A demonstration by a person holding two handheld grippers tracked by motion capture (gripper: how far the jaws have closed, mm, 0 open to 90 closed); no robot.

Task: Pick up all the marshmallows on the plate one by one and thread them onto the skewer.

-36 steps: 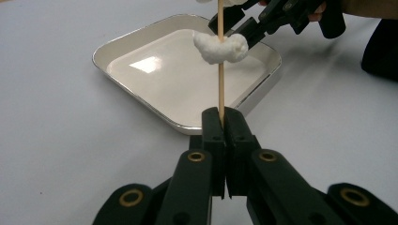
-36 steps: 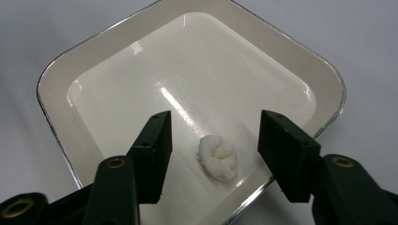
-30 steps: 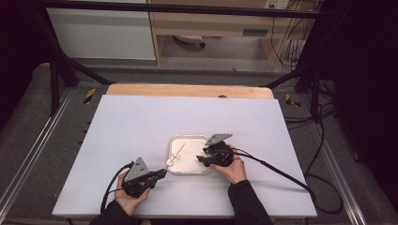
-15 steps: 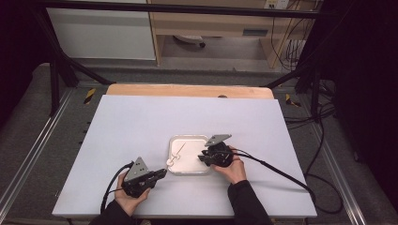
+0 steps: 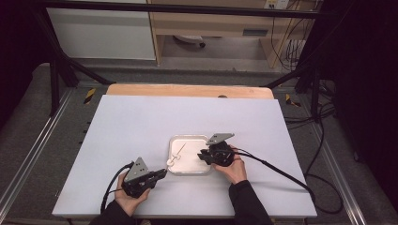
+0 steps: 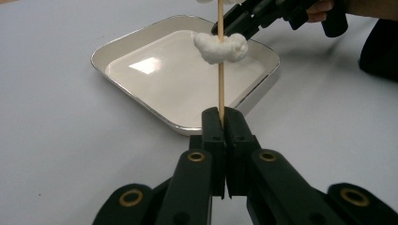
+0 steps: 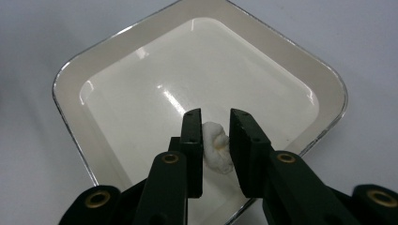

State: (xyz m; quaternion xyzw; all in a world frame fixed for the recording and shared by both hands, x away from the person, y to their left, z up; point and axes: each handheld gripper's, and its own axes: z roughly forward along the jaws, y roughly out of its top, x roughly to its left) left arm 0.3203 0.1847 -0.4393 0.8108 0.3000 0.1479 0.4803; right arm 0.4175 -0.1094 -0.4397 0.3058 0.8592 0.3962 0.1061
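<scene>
Left gripper (image 6: 224,115) clenched on thin wooden skewer (image 6: 219,61) (white marshmallow lump (image 6: 220,47) threaded above jaws). Right gripper (image 7: 216,126) jaws just closing around second white marshmallow piece (image 7: 217,147), inside shallow cream square tray (image 7: 112,61).

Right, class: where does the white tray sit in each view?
High view: tray at lower centre.
Left gripper view: tray upper centre, behind the skewer.
Right gripper view: tray spans the frame beneath the jaws.
Shared landmark: right gripper; its jaws have just been closing on a white lump in the tray.
</scene>
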